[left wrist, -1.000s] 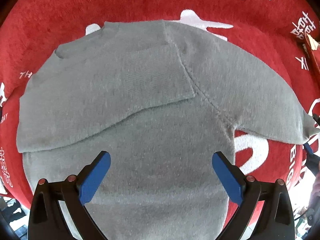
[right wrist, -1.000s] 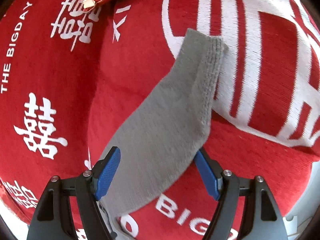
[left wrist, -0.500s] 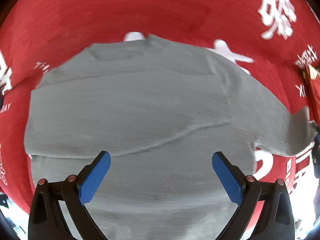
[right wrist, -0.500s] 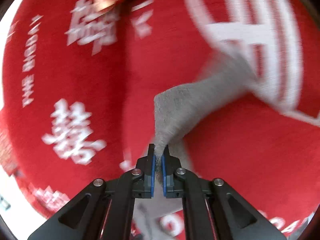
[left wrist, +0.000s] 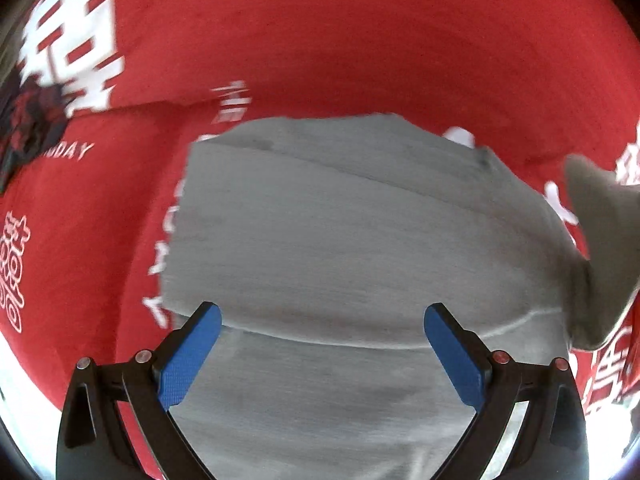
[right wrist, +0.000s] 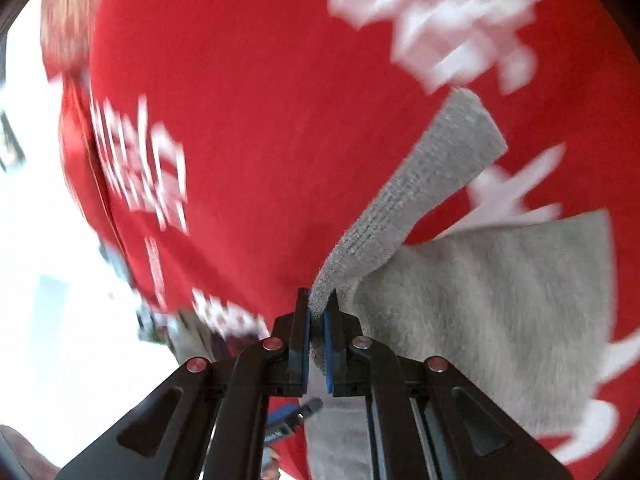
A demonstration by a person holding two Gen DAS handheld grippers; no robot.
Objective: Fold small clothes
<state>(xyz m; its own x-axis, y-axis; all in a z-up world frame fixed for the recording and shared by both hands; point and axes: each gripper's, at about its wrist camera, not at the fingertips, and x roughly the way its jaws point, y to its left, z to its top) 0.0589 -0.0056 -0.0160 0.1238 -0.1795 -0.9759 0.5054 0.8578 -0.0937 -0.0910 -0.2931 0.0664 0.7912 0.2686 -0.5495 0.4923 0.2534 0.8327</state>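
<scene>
Grey knit sweater [left wrist: 352,240] flat on red cloth [left wrist: 360,60]; soft, light, limp, stretchy. Right gripper [right wrist: 316,336] jaws pinch sleeve [right wrist: 420,184] near cuff, lifted. Left gripper [left wrist: 320,356] jaws spread over body, empty. Best hold: cuffs, hem, shoulder seams.

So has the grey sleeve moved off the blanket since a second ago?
Yes. The sleeve, shut in the right gripper, has lifted off the red blanket toward the sweater body.

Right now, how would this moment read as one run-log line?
stage: folding second sleeve | right gripper: shut on sleeve, lifted off red blanket | left gripper: open above grey sweater, holding nothing
</scene>
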